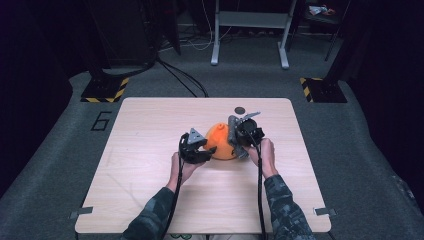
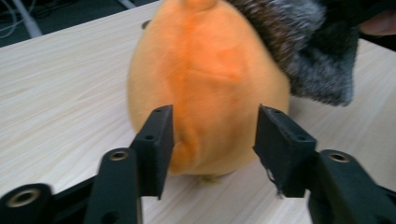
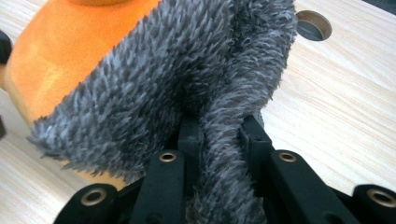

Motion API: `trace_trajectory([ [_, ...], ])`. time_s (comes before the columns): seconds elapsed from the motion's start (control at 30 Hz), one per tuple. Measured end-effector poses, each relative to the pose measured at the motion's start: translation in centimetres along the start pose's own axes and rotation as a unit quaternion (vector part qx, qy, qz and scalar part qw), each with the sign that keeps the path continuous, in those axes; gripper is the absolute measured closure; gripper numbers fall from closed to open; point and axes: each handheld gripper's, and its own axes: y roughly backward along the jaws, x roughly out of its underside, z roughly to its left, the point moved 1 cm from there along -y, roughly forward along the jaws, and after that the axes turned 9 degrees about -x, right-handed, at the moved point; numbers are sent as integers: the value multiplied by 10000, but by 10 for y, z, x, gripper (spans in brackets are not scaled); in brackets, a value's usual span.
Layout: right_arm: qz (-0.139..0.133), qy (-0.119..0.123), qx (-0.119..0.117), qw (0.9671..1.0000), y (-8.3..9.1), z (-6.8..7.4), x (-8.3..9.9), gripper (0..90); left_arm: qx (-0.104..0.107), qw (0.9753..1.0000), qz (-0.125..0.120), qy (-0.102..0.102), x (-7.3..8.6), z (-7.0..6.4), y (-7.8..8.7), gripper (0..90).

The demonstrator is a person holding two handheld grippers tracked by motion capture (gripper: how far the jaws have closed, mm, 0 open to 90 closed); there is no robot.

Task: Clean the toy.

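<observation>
An orange plush toy (image 1: 221,142) sits near the middle of the light wooden table (image 1: 150,130). A strip of grey furry fabric (image 1: 233,134) lies draped over its right side. My right gripper (image 1: 243,141) is shut on a fold of that grey fabric (image 3: 224,140), with the orange toy (image 3: 70,56) behind it. My left gripper (image 1: 206,148) stands open at the toy's left side. In the left gripper view its jaws straddle the lower part of the orange toy (image 2: 205,79) without pressing it, and the grey fabric (image 2: 303,51) hangs at the upper right.
A round hole (image 1: 240,110) is cut into the table behind the toy. Metal frame legs (image 1: 216,45) and cables lie on the grey carpet beyond the table. Yellow-black striped bases (image 1: 106,90) stand at the far corners.
</observation>
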Motion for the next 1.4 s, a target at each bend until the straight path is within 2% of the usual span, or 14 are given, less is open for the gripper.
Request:
trace_trajectory([
  [0.2, 10, 23, 25, 10000, -1, -2, 1, 743, -38, 9993, 272, 251, 15, 14, -5, 400],
  [0.23, 9, 25, 25, 10000, -1, -2, 1, 743, -2, 9992, 259, 311, 17, 14, -6, 410],
  [0.3, 12, 10, 48, 10000, -1, -1, 1, 743, 51, 9992, 221, 332, 18, 15, -7, 524],
  [0.4, 18, -15, 86, 10000, 0, -1, 2, 743, 55, 9998, 85, 167, 16, 8, -7, 690],
  [0.47, 13, -32, 125, 9999, 1, -2, 4, 743, 25, 9998, 18, 177, 14, 6, -8, 783],
  [0.77, -339, -213, 262, 9989, 25, -10, 8, 752, -126, 9997, -89, -172, -2, 1, -3, 843],
  [0.97, -708, 44, 239, 9972, 54, 6, -7, 751, -136, 9985, -139, -505, -20, -2, 4, 845],
  [1.0, -817, 243, 134, 9963, 59, 17, -14, 751, -143, 9978, -161, -630, -24, -5, 4, 845],
  [1.03, -817, 243, 134, 9963, 59, 17, -14, 751, -143, 9978, -161, -630, -24, -5, 4, 846],
  [1.1, -809, 504, 51, 9954, 61, 30, -19, 751, -97, 9971, -143, -739, -26, -8, 5, 846],
  [1.13, -717, 800, -7, 9942, 57, 43, -23, 751, -76, 9968, -145, -777, -27, -10, 5, 846],
  [1.2, -578, 951, -7, 9938, 49, 52, -26, 750, -52, 9966, -150, -810, -27, -12, 4, 847],
  [1.37, -332, 834, 104, 9959, 34, 50, -26, 752, -44, 9956, -133, -924, -26, -15, 3, 849],
  [1.4, -274, 837, 200, 9959, 33, 38, -25, 753, -17, 9960, -130, -884, -26, -15, 2, 849],
])
